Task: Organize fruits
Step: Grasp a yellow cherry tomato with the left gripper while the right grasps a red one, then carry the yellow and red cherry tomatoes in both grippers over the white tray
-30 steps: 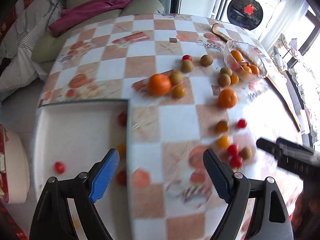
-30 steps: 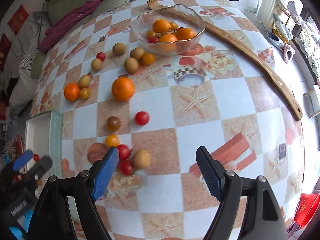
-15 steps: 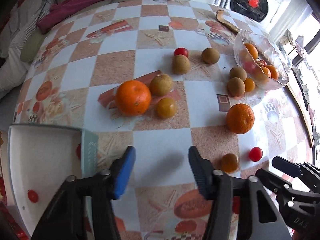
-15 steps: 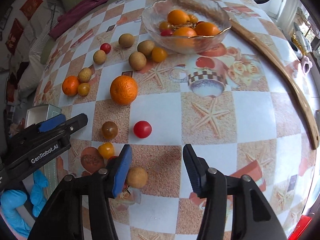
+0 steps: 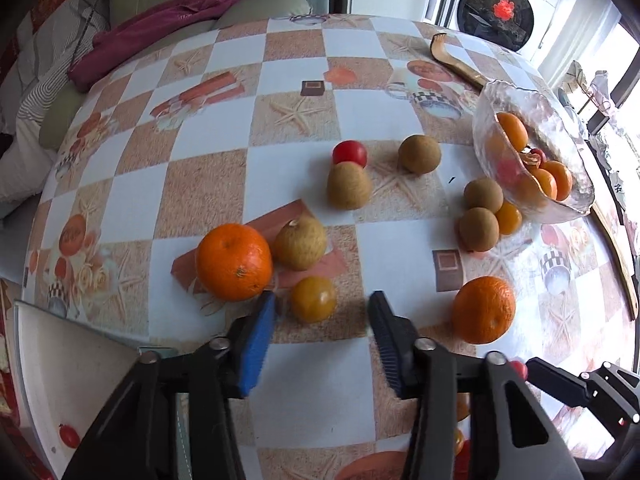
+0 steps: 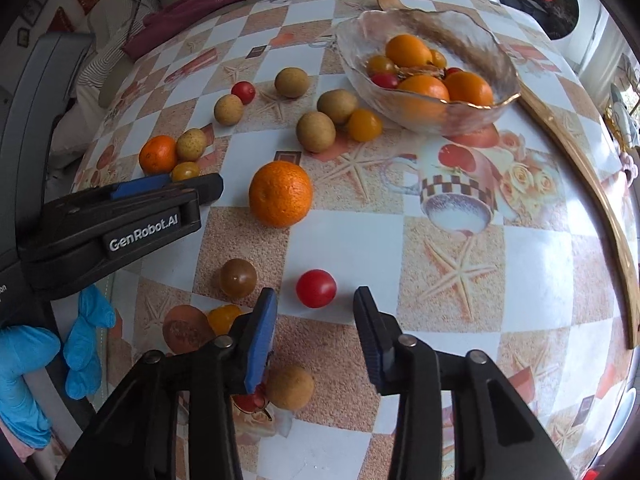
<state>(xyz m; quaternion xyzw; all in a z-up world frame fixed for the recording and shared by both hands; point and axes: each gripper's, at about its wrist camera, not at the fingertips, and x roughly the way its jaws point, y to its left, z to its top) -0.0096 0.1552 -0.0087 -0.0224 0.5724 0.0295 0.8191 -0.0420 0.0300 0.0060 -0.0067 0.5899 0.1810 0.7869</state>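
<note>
A small yellow tomato [image 5: 313, 299] sits on the table [image 5: 192, 184] just ahead of my left gripper [image 5: 322, 322], whose jaws are spread with nothing between them. A large orange [image 5: 234, 262] and a brown fruit [image 5: 300, 243] lie just beyond it. My right gripper [image 6: 315, 320] is also spread and empty, with a red tomato [image 6: 316, 288] lying just ahead of its tips. More fruit is scattered toward the glass bowl [image 6: 472, 114], which holds oranges and tomatoes. A white tray [image 5: 64, 376] sits at the table's near left.
</note>
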